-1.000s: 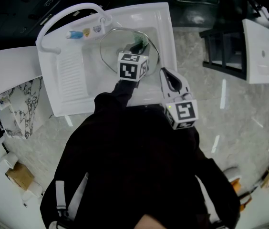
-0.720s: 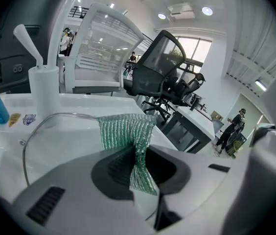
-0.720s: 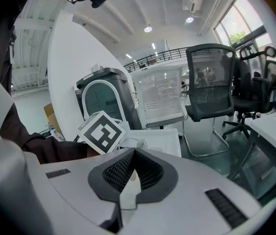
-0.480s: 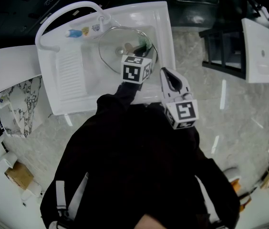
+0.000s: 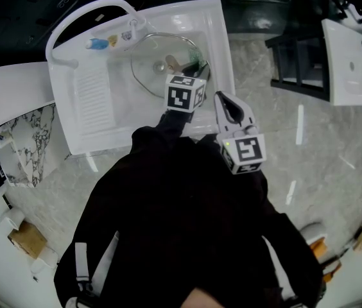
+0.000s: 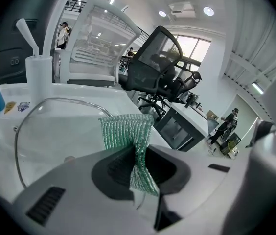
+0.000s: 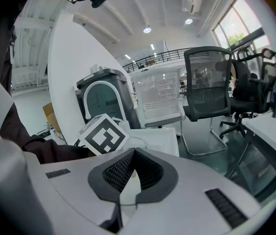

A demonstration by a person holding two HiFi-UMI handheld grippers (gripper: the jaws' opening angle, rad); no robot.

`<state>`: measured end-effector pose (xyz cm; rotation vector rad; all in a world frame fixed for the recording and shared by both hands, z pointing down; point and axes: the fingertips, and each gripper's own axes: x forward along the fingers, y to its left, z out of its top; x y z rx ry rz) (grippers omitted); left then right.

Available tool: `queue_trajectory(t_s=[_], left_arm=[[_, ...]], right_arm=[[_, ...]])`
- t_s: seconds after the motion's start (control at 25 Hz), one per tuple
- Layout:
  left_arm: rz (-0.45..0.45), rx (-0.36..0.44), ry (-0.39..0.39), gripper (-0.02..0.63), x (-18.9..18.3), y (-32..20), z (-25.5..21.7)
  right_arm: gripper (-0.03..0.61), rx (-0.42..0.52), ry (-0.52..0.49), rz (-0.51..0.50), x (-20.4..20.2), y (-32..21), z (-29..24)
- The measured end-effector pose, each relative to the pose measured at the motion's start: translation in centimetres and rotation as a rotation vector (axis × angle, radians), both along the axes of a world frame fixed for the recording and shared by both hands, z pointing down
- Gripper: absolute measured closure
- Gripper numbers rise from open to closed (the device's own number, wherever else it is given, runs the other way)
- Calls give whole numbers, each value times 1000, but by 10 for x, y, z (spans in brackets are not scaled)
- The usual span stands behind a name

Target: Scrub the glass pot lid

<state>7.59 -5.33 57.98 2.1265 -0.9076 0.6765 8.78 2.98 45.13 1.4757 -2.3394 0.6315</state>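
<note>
A clear glass pot lid stands tilted in the white sink; in the left gripper view its rim arcs over the basin as the lid. My left gripper is over the lid's right part, shut on a folded green scrub cloth; the cloth sticks out past the left gripper. My right gripper is at the sink's right rim. In its own view the right gripper is shut on a pale glassy edge, apparently the lid's rim.
A blue bottle lies at the sink's back by the white arched faucet. A ribbed drainboard is at the left. Black office chairs stand beyond the sink. A white counter stands at far right.
My left gripper with the green cloth has slid a little down and to the right over the lid. The right gripper has stayed in place.
</note>
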Motion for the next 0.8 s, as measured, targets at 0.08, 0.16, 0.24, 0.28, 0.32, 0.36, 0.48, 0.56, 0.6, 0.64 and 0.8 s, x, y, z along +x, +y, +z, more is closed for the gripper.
queue_trajectory(t_s=[0.08,0.16,0.24,0.28,0.32,0.36,0.48,0.56,0.6,0.64,0.8], left_arm=[[-5,-1,5,551,-1,0,-2],[-5,-4,15,551,-3,2,-5],[-3,-11,29,551,-7,5,-8],[-4,-11,34,551,-11,6,-9],[-7,-8,36,551,-15,7,-11],[-11,-3,35,551,-20,7,-12],[-33,15,28,552,-39,5,-18],[-54,24,23,552,-53,3,-21],[-65,28,20,552,-60,2,-21],[-77,30,17,552,-68,1,-21],[-131,36,2,552,-102,-5,-18]], right_arm=[[577,1,4,-2,0,2,-1],[577,1,6,-3,-1,4,-1],[576,1,8,-6,-3,6,-1],[577,1,8,-8,-5,6,-1],[576,2,9,-12,-8,6,-1],[577,3,9,-17,-12,6,-1],[577,10,15,-41,-24,6,-2],[577,14,12,-54,-34,5,-4],[576,16,3,-56,-40,4,-5],[577,18,-6,-58,-47,2,-7],[576,23,-8,-87,-67,1,-6]])
